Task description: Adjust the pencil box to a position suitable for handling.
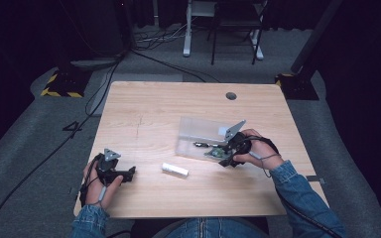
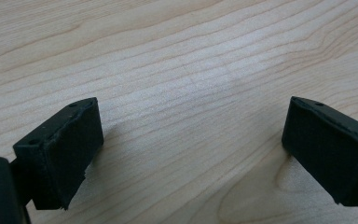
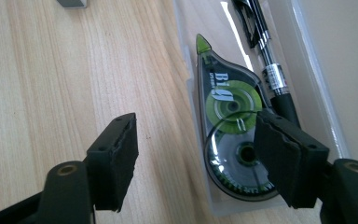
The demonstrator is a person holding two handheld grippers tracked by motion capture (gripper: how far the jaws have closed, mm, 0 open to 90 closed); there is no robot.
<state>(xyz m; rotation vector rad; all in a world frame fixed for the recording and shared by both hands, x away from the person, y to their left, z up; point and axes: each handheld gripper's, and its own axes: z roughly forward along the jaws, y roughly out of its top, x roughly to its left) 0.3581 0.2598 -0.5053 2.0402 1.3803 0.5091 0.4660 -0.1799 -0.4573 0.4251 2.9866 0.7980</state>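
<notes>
1. The right gripper point(image 1: 224, 157) sits toward the right edge of the bench point(image 1: 144, 99), at the near rim of a clear plastic case point(image 1: 198, 130) that lies open on the wood.
2. In the right gripper view its jaws stand wide, with nothing pinched: one pad is over bare wood outside the case, the other over the correction tape dispenser point(image 3: 230, 126).
3. The dispenser lies flat in the case's tray, green tip pointing away from the gripper; its lower round part is partly covered by the jaw, and its lettering is too blurred to read in full.
4. A black pen point(image 3: 270, 70) lies just beside the dispenser, deeper in the tray; its far end is cut off by the picture's top edge.
5. In the high view the case's contents are small dark shapes, hard to tell apart.
6. A white eraser point(image 1: 174, 169) lies alone on the wood, near the bench's front edge, between the two grippers.
7. The left gripper point(image 1: 129, 173) rests near the front left corner, jaws wide, with bare wood between them.
</notes>
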